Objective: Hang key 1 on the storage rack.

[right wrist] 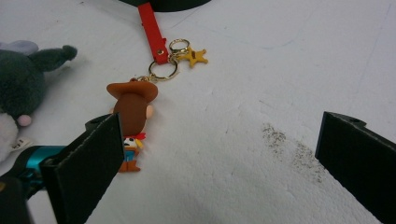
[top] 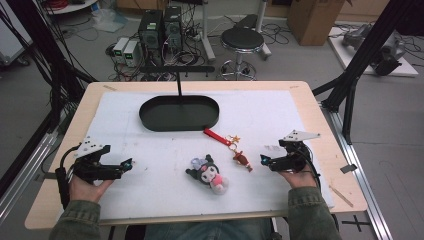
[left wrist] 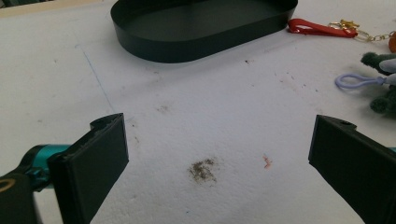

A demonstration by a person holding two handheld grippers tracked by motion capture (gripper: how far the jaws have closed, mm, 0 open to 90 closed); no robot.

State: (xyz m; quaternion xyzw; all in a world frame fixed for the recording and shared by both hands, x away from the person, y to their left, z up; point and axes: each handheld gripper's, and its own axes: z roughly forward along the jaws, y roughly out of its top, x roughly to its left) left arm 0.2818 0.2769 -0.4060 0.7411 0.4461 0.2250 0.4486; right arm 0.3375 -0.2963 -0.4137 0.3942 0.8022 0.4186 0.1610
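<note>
A: Right claw (right wrist: 219, 168) jaws apart, nothing between; cowboy keychain (right wrist: 133, 119) just off its left jaw.

B: I'd shift left, straddle the figure, then close. Left claw (left wrist: 217, 163) also apart, idle.

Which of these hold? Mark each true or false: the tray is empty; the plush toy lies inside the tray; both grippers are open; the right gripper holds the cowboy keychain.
1. The tray is empty. True.
2. The plush toy lies inside the tray. False: it lies on the white mat, nearer the person.
3. The left gripper and right gripper are open. True.
4. The right gripper holds the cowboy keychain. False: the keychain lies on the mat, ungripped.
</note>
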